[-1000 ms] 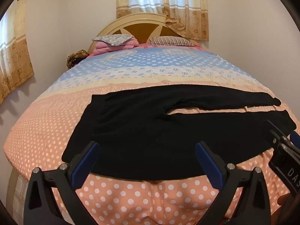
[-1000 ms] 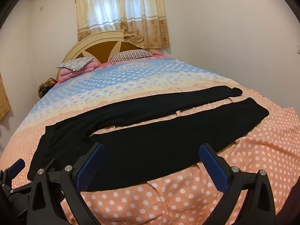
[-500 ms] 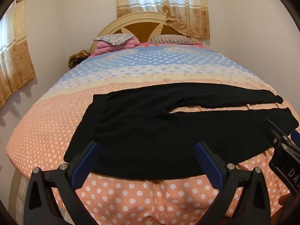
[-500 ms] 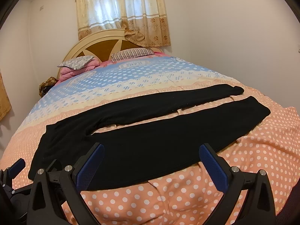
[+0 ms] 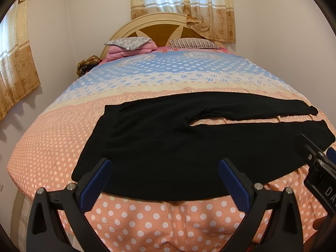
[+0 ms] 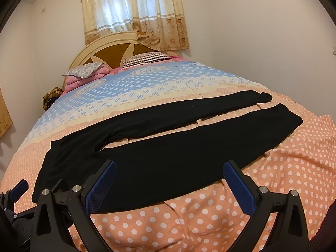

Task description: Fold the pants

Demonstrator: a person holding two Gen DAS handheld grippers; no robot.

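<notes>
Black pants [image 5: 168, 147] lie flat across the foot of the bed, waist to the left, both legs stretched to the right with a gap between them. They also show in the right wrist view [image 6: 168, 157]. My left gripper [image 5: 164, 174] is open and empty, hovering over the near edge of the pants at the waist and seat. My right gripper [image 6: 169, 176] is open and empty above the near leg. The right gripper's body shows at the right edge of the left wrist view [image 5: 319, 172].
The bed has a polka-dot quilt [image 5: 159, 218], peach near me and blue farther off. Pillows [image 5: 128, 42] lie by the headboard [image 5: 159, 24]. Walls stand close on the left and right. Curtains [image 5: 182, 6] hang behind.
Both grippers have drifted slightly; the pants sit a little lower and nearer in both views. The pants have not moved on the bed.
</notes>
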